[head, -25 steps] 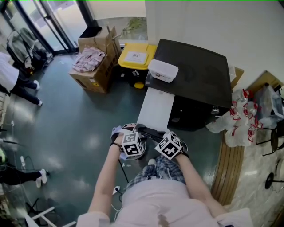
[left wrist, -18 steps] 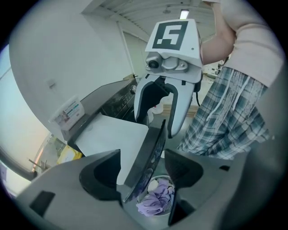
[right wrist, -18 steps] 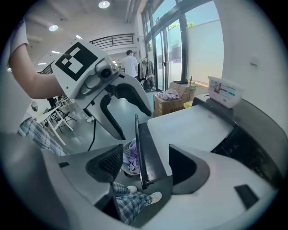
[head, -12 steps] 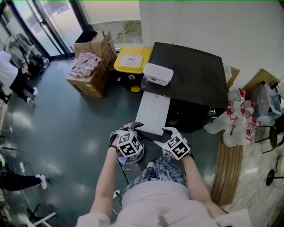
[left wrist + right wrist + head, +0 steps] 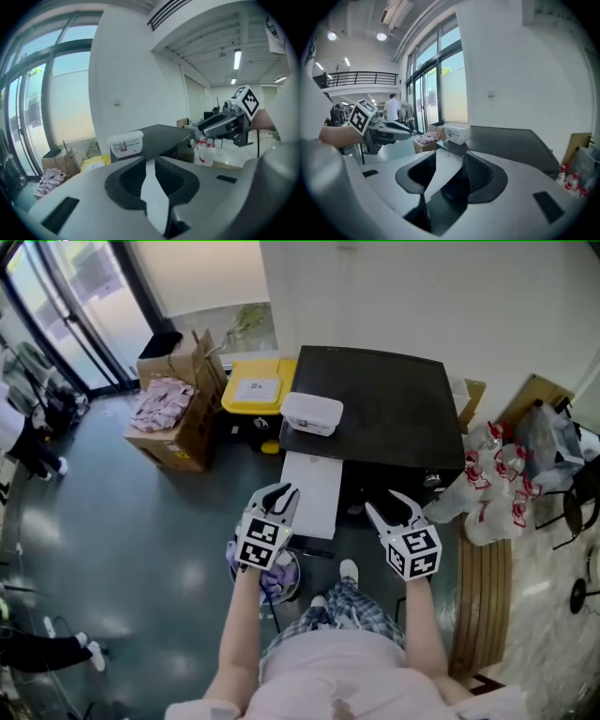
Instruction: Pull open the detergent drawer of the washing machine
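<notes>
Washing machine point(image 5: 375, 409) front faces person (drawer itself indistinct).

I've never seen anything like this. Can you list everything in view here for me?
washing machine: one, black top, against the wall
white panel: one, at the machine's front, left side
lidded tub: one, white, on the machine's top
bin: one, yellow lid, left of the machine
cardboard boxes: two, it seems, brown, left of the bin
plastic bags: several, clear with red print, right of the machine
left gripper: one, grey, jaws just closing, narrowly apart, empty
right gripper: one, grey, jaws just closing, wider apart, empty
</notes>
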The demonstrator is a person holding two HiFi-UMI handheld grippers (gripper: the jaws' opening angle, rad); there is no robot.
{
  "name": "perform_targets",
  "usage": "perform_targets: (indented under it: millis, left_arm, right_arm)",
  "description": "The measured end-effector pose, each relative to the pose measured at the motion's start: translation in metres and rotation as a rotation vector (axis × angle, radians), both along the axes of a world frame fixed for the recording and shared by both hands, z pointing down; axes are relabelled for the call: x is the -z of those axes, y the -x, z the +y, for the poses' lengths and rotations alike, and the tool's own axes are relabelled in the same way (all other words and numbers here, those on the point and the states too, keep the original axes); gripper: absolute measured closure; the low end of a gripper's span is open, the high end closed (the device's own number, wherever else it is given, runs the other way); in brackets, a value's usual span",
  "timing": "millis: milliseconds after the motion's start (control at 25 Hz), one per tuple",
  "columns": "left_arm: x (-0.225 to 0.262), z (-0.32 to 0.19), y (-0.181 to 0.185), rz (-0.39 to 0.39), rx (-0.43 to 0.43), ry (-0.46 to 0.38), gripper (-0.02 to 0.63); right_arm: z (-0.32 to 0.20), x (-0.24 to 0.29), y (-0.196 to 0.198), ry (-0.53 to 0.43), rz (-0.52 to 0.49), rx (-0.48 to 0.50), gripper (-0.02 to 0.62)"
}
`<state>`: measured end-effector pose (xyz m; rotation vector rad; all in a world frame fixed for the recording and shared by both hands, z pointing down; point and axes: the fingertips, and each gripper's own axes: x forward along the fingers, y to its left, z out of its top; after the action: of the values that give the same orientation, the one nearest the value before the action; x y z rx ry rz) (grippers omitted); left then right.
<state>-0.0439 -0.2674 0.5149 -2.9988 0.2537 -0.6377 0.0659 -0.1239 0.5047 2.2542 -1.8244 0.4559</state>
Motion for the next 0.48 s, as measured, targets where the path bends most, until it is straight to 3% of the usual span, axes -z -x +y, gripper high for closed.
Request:
perform_targets:
  millis: [200, 480]
  left_arm:
    - [0.040, -0.014, -0.015, 0.184, 0.106, 0.026, 0.558]
    - [0.053, -0.002, -0.026, 0.233, 0.092, 0.036, 0.578]
  right_arm:
    - [0.024, 0.035, -0.031, -0.157, 0.077, -0.156, 0.458]
    - [0.064, 0.068, -0.057, -0.307, 0.150, -0.340, 0.575]
